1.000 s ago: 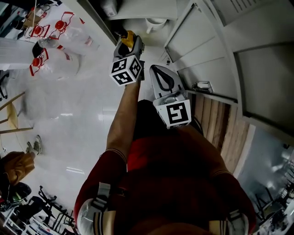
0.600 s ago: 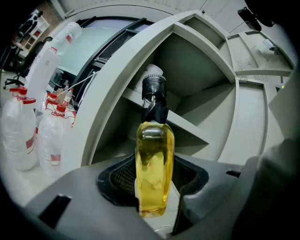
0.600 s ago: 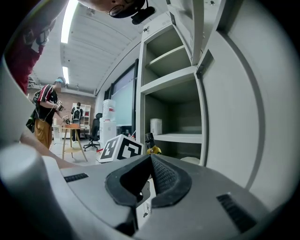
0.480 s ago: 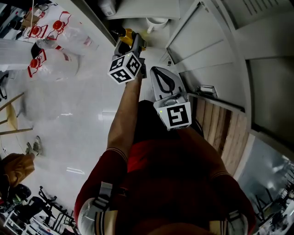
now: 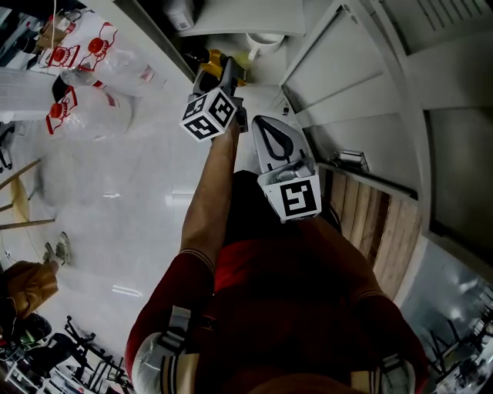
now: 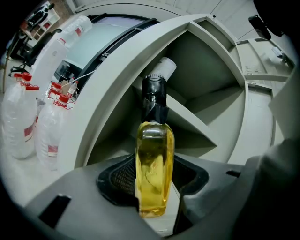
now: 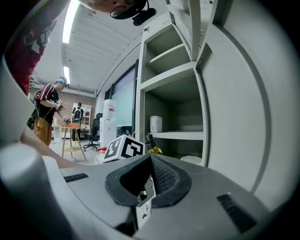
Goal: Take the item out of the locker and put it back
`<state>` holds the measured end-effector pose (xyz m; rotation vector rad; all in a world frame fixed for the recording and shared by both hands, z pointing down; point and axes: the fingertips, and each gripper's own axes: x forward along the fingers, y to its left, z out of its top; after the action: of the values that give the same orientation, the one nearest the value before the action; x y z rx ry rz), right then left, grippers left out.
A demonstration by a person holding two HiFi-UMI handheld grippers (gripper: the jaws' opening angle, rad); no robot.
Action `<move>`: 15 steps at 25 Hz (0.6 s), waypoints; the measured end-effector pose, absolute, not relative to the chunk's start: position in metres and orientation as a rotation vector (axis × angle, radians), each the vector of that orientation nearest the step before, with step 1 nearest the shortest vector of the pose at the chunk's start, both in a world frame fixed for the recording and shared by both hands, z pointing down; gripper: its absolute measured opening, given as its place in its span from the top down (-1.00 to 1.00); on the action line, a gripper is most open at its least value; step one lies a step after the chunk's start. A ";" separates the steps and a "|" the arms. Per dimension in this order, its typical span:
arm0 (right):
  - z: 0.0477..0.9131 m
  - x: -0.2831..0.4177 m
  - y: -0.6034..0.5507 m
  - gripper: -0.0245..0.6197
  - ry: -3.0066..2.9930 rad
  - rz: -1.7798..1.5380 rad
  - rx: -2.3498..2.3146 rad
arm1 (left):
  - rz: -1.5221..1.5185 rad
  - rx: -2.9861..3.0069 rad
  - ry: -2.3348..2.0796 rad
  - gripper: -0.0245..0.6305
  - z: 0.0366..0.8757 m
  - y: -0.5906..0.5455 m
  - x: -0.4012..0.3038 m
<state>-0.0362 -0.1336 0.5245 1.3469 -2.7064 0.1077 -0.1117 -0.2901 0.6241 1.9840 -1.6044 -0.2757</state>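
Note:
My left gripper (image 5: 220, 75) is shut on a clear bottle of yellow oil (image 6: 154, 173) with a black neck (image 6: 154, 96). It holds the bottle (image 5: 216, 61) upright just in front of the open locker compartment (image 5: 254, 19). The pads grip the bottle's lower body from both sides. My right gripper (image 5: 263, 121) hovers beside it, to the right and nearer to me. Its jaws (image 7: 149, 180) are shut with nothing between them. From the right gripper view, the left gripper's marker cube (image 7: 123, 148) and the bottle (image 7: 151, 146) show before the locker shelves (image 7: 174, 135).
Inside the locker sit a white cup (image 5: 262, 38) and a white container (image 7: 156, 123). The open locker door (image 5: 347, 73) stands at the right. Large water jugs with red caps (image 5: 85, 104) lie on the floor at the left. People stand far off (image 7: 47, 117).
My left gripper has rolled a little with the bottle and shifted slightly toward the locker opening. The right gripper has barely moved.

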 end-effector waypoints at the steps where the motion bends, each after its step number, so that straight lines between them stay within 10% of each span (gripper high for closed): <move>1: 0.525 -0.036 -0.134 0.93 -2.708 0.106 1.345 | -0.282 1.979 -1.602 0.30 0.625 -0.292 -0.112; 15: 0.538 -0.034 -0.139 0.93 -2.707 0.090 1.339 | -0.294 1.955 -1.580 0.30 0.638 -0.310 -0.111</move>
<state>-0.0342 -0.1392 0.5381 1.3389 -2.7072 0.0900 -0.1112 -0.3104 0.6379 1.9547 -1.5805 -0.2940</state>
